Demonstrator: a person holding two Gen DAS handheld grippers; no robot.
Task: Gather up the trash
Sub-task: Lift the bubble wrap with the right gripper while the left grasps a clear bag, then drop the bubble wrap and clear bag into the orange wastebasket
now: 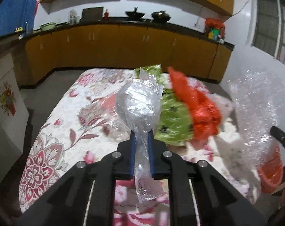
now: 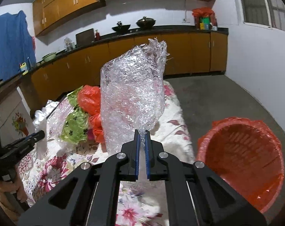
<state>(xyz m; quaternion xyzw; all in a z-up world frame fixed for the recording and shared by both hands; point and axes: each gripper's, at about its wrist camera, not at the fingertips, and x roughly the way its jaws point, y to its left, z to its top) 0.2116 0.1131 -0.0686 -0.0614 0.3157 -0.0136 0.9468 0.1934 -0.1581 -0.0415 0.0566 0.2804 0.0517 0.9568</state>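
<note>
Clear plastic wrapper (image 1: 137, 105): pinched in the left gripper (image 1: 141, 133); long axis along the fingers, bulging rounded end pointing forward and up over the table (image 1: 53, 124), flat tail trailing back between the pads.
Crinkled clear bag (image 2: 132, 94): clamped by its gathered neck in the right gripper (image 2: 141, 134); long axis upright, twisted ragged tip pointing up toward the cabinets (image 2: 180, 52).
Left gripper state: closed down tight on the wrapper, only the film's thickness between the blue pads.
Right gripper state: closed almost fully, blue pads squeezing the bag's neck.
Trash on the table: green printed wrapper (image 1: 170, 116) and orange bag (image 1: 199, 105) lying together on the floral cloth, blurred in the left view, just behind the held pieces.
Orange bin (image 2: 242, 162): beside the table on the floor, lined with orange film, mouth facing the right camera, apparently holding nothing.
Left view only: wrapper's tail behind the pads; crinkled bag seen from the side at right; only a sliver of the bin.
Right view only: bin's whole interior; left gripper entering from the left edge, a hand (image 2: 4, 188) on its handle.
Hand pose: both grippers angled downward over the table, raised clear of the cloth, left one well apart from the right.
</note>
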